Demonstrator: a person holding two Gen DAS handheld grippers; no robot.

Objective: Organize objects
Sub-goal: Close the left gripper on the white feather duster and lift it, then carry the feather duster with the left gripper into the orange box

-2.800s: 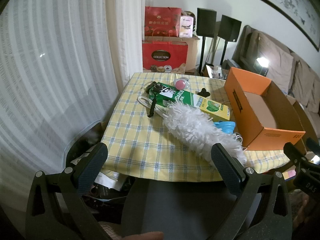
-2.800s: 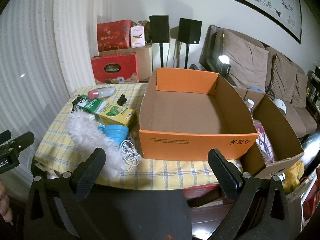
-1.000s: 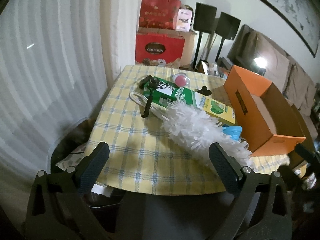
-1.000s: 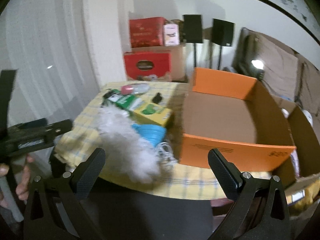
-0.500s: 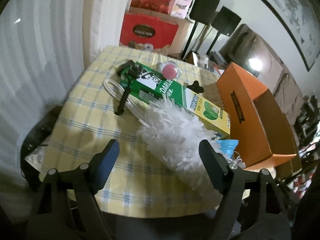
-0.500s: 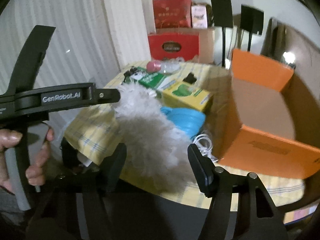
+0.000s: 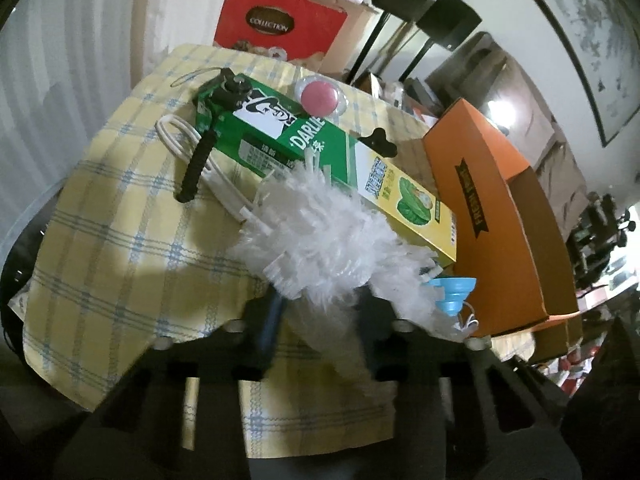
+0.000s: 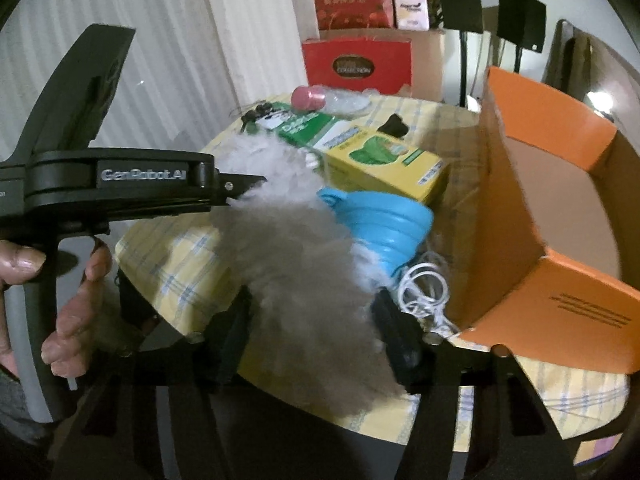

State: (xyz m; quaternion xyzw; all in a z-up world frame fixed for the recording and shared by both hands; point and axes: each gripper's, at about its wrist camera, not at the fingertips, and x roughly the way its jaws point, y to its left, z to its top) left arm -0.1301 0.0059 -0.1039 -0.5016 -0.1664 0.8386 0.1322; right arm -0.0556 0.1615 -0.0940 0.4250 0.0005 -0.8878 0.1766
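Note:
A white fluffy duster [image 7: 332, 240] lies across the yellow checked tablecloth [image 7: 120, 240]. In the left wrist view my left gripper [image 7: 320, 320] has its jaws closing on the duster's near part, and fluff fills the gap between the pads. My right gripper [image 8: 312, 328] is closing on the same duster [image 8: 292, 248] nearer its end, with fluff pressed against both fingers. In the right wrist view the left gripper's body [image 8: 120, 184] reaches into the duster from the left, held by a person's hand [image 8: 72, 320].
Behind the duster lie a green and yellow carton [image 7: 320, 152], a blue funnel [image 8: 380, 220], coiled white cable [image 8: 424, 292], a black strap [image 7: 200, 160], a pink-capped bottle [image 7: 318, 96] and a black clip [image 7: 378, 142]. An open orange box [image 8: 560, 200] stands at the right.
Both grippers have dropped toward the table and come in over the duster. Their jaws went from wide apart to narrowed around the fluff.

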